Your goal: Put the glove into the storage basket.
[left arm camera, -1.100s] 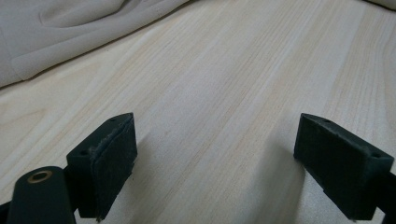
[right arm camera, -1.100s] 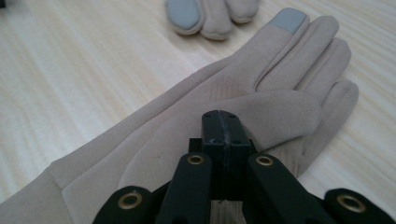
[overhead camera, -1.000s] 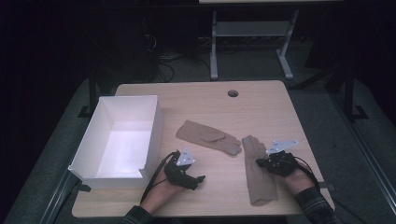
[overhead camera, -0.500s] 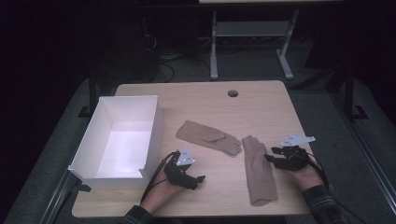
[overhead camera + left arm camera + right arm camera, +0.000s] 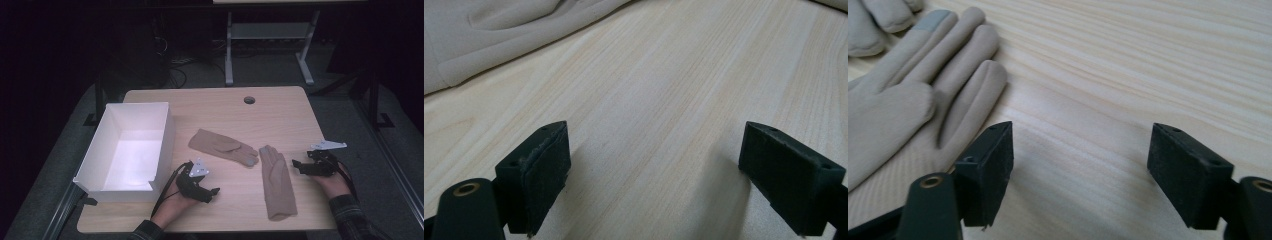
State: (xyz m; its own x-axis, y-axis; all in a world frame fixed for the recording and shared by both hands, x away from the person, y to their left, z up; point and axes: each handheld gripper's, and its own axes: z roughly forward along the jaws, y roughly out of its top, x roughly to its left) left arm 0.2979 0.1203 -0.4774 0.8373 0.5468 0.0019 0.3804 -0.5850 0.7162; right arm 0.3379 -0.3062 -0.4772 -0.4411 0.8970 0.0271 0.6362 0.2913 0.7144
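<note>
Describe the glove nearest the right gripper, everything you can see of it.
The glove is beige, of a soft knit-looking fabric, and lies flat on the wooden table, empty and unheld. In the high view its fingers point away from the person and its cuff lies near the table's front edge. One fingertip carries a grey patch, plain in the right gripper view. Its fingertips come close to those of the other glove; whether they touch is unclear. The right gripper, jaws open, sits just beside it without gripping it.

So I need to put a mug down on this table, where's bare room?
The far strip past the gloves, around the round hole, is bare, and so is the far right corner of the table. The middle is crowded: left glove, right glove, box and both grippers.
</note>
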